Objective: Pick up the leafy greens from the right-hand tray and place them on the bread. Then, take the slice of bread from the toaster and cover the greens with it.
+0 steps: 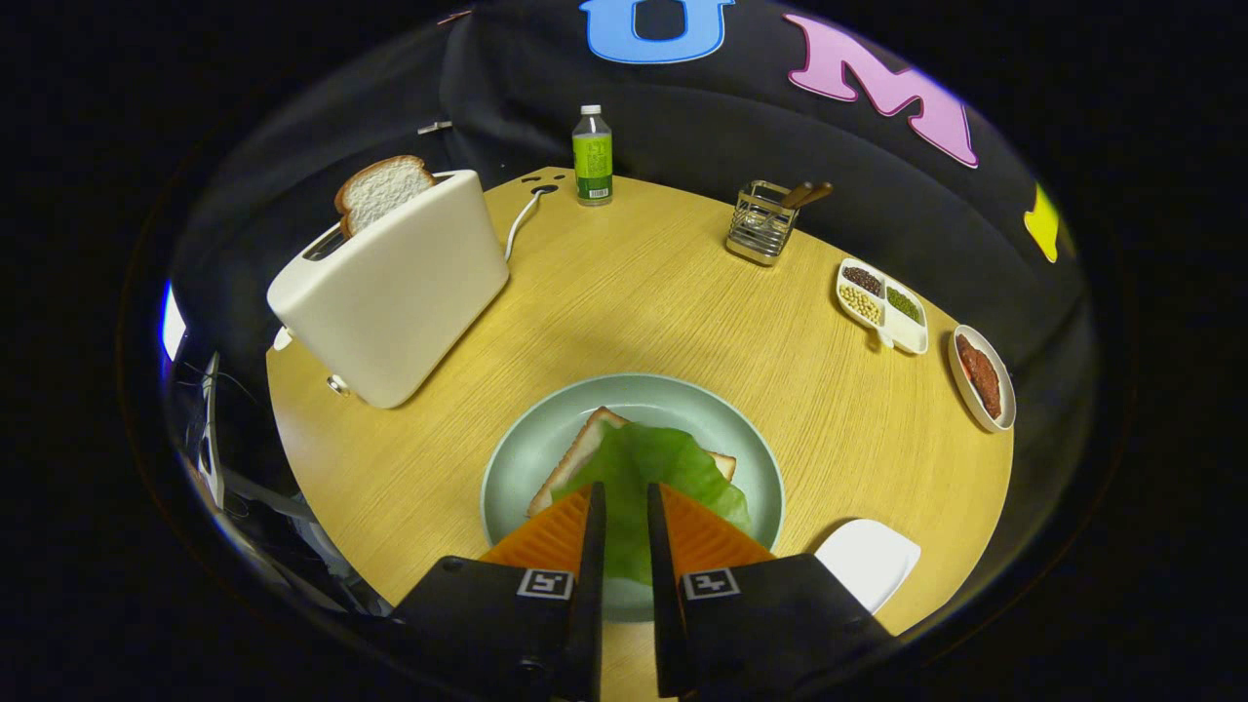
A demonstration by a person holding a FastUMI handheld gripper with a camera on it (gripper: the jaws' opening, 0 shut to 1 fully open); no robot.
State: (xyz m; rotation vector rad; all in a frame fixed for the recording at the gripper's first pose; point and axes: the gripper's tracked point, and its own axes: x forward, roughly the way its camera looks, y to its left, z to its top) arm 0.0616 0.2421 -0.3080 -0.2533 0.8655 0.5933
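A green lettuce leaf [668, 466] lies draped over a slice of bread [577, 456] on a pale green plate [517, 458]. My gripper [625, 487] hovers over the plate's near side. Its fingers stand close together, and the leaf's near end runs up between them, so they appear shut on it. The leaf's far part rests on the bread. A white toaster [400, 292] stands beyond the plate to the left, with a second bread slice [382, 190] sticking up out of its slot. A white tray [868, 561] sits just right of my fingers.
On the round wooden table [663, 292], a green-labelled bottle [592, 156] stands at the far edge and a wire utensil holder [765, 222] to its right. A divided dish of beans [882, 304] and a dish of red sauce [982, 377] sit along the right rim.
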